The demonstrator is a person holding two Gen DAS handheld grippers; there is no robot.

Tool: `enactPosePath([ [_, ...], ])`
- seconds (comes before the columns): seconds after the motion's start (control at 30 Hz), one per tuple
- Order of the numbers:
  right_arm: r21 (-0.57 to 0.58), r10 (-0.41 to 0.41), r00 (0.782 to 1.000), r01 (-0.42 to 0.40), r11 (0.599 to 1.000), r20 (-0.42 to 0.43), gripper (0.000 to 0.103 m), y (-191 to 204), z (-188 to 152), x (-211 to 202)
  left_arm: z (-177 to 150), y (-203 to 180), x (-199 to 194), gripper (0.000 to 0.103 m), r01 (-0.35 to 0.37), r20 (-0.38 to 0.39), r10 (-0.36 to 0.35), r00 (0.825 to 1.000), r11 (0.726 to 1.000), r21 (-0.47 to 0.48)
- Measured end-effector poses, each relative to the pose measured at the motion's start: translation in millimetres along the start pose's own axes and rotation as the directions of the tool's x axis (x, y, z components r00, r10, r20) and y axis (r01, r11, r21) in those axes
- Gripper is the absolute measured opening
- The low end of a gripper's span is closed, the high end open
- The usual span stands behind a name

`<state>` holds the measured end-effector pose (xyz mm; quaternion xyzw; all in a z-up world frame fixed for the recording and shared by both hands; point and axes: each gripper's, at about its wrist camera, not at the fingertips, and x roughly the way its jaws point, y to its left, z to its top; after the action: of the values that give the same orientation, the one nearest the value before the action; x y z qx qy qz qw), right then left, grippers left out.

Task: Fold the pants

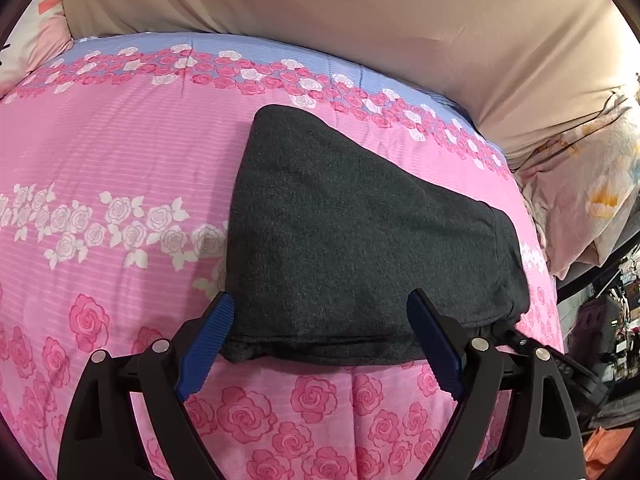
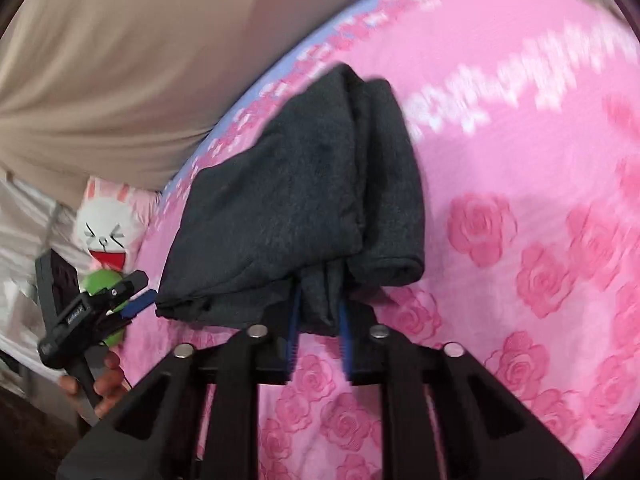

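The dark grey pants [image 1: 352, 240] lie folded in a compact bundle on the pink rose-print bed cover [image 1: 100, 160]. My left gripper [image 1: 320, 304] is open, its blue fingers [image 1: 208, 340] spread on either side of the bundle's near edge. In the right wrist view the pants [image 2: 288, 200] show as stacked layers. My right gripper [image 2: 320, 320] is shut on the near edge of the pants, with cloth pinched between the blue pads [image 2: 294, 320]. The left gripper [image 2: 100, 308] shows at the left of that view, beside the bundle's corner.
A beige sheet [image 1: 360, 20] rises behind the bed. Pillows [image 1: 592, 184] lie at the right, and one [image 1: 36, 40] at the far left. A white rabbit plush [image 2: 106, 228] sits by the bed edge. Clutter [image 1: 612, 320] stands past the bed's right side.
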<state>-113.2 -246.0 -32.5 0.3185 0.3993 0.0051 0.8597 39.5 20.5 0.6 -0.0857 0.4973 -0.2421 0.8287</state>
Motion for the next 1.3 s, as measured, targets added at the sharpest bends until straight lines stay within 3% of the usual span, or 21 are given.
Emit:
enactPosePath([
  [0.13, -0.253, -0.096, 0.995, 0.096, 0.963, 0.010, 0.014, 48, 6, -28, 2, 1, -4, 0.085, 0.000, 0.016, 0.000, 1.000, 1.000, -0.011],
  [0.27, -0.186, -0.128, 0.991, 0.118, 0.976, -0.045, 0.020, 17, -4, -7, 2, -1, 1, 0.085, 0.013, 0.007, -0.013, 1.000, 1.000, -0.011],
  [0.37, -0.105, -0.061, 0.998, 0.058, 0.993, -0.027, 0.020, -5, -7, -1, 0, -4, 5, 0.085, 0.011, -0.003, -0.011, 1.000, 1.000, 0.000],
  [0.47, -0.102, -0.047, 0.999, 0.046, 0.994, -0.004, 0.012, -3, 3, 1, -1, -7, 7, 0.085, 0.005, -0.003, -0.005, 1.000, 1.000, 0.013],
  [0.6, -0.259, -0.074, 0.979, 0.123, 0.958, 0.189, 0.011, 49, 26, -51, 0, -8, 3, 0.085, 0.015, 0.008, -0.016, 1.000, 1.000, 0.007],
  [0.67, -0.284, -0.158, 0.955, 0.229, 0.931, 0.252, 0.012, 47, 31, -56, 0, -9, 3, 0.085, 0.017, 0.016, -0.017, 1.000, 1.000, 0.013],
  [0.7, -0.267, -0.216, 0.951, 0.272, 0.924, 0.222, 0.015, 35, 33, -43, 0, -9, 4, 0.085, 0.022, 0.012, -0.022, 1.000, 1.000, 0.015],
  [0.73, -0.217, -0.315, 0.941, 0.335, 0.917, 0.121, 0.015, 4, 30, -14, -1, -10, 7, 0.085, 0.025, 0.000, -0.025, 1.000, 1.000, 0.016],
  [0.77, -0.170, -0.350, 0.934, 0.357, 0.918, 0.070, 0.016, -14, 27, -3, -1, -10, 8, 0.085, 0.026, -0.007, -0.026, 1.000, 1.000, 0.016],
  [0.83, -0.053, -0.256, 0.962, 0.261, 0.964, 0.095, 0.022, -33, 23, -20, -1, -9, 9, 0.085, 0.027, -0.010, -0.027, 1.000, 1.000, 0.013],
  [0.93, -0.045, -0.165, 0.961, 0.179, 0.983, 0.221, 0.025, -15, 38, -58, 4, -6, 5, 0.085, 0.015, 0.010, -0.015, 1.000, 1.000, 0.006],
  [1.0, -0.071, -0.115, 0.965, 0.135, 0.988, 0.235, 0.056, -4, 58, -56, 9, -6, 6, 0.085, 0.018, 0.016, -0.018, 1.000, 1.000, -0.002],
  [1.07, -0.105, -0.162, 0.968, 0.184, 0.977, 0.194, 0.063, -4, 73, -29, 12, -8, 7, 0.085, 0.017, 0.022, -0.016, 1.000, 1.000, -0.009],
  [1.13, -0.112, -0.235, 0.963, 0.250, 0.962, 0.128, 0.061, -15, 80, 2, 11, -10, 4, 0.085, 0.019, 0.025, -0.019, 1.000, 1.000, -0.006],
  [1.2, -0.130, -0.251, 0.966, 0.258, 0.957, 0.067, 0.010, -15, 75, 25, 8, -11, 2, 0.085, 0.017, 0.023, -0.017, 1.000, 1.000, 0.007],
  [1.3, -0.171, -0.095, 0.985, 0.120, 0.978, 0.146, 0.004, 15, 63, -12, 4, -10, 0, 0.085, -0.004, 0.016, 0.004, 1.000, 1.000, 0.027],
])
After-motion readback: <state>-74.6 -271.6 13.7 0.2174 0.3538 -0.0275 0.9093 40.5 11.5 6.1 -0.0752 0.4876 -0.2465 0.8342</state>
